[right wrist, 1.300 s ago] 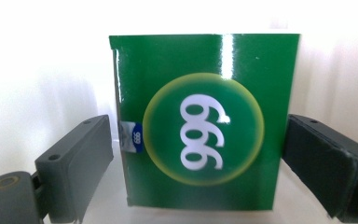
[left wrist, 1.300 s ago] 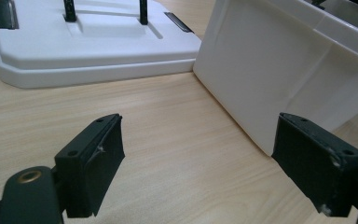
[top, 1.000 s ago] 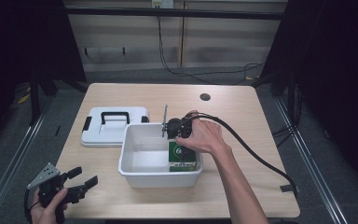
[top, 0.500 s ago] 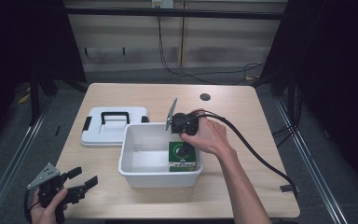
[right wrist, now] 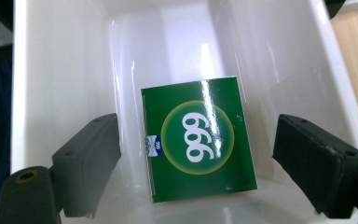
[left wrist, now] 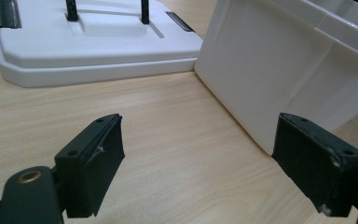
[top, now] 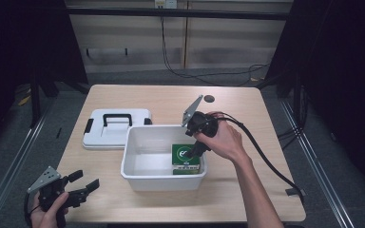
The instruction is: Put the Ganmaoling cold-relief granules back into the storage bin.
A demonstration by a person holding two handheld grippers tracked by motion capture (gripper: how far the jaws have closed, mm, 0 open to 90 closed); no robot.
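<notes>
A green box (right wrist: 198, 140) printed "999" lies flat on the floor of a white bin (right wrist: 60, 70). My right gripper (right wrist: 198, 122) hangs open above it, one jaw on each side and neither touching the box. From above, the white bin (top: 138, 142) stands mid-table with the green box (top: 185, 159) in its right end, and the right gripper (top: 196, 147) points down over it. My left gripper (top: 83, 183) is open at the front left corner, with bare wood between its jaws. In its own view the left gripper (left wrist: 200, 121) faces the bin's outer wall (left wrist: 279, 70).
A white lid (top: 116, 128) with a black handle lies flat behind and left of the bin; the left gripper view shows the lid (left wrist: 88, 51) beyond the jaws. A dark round hole (top: 209, 99) marks the table's far side. The right gripper's cable (top: 261, 156) trails off right.
The right gripper has lifted and drawn back to the right from the bin's inside; the green box has stayed where it lay. The left gripper has not moved.
</notes>
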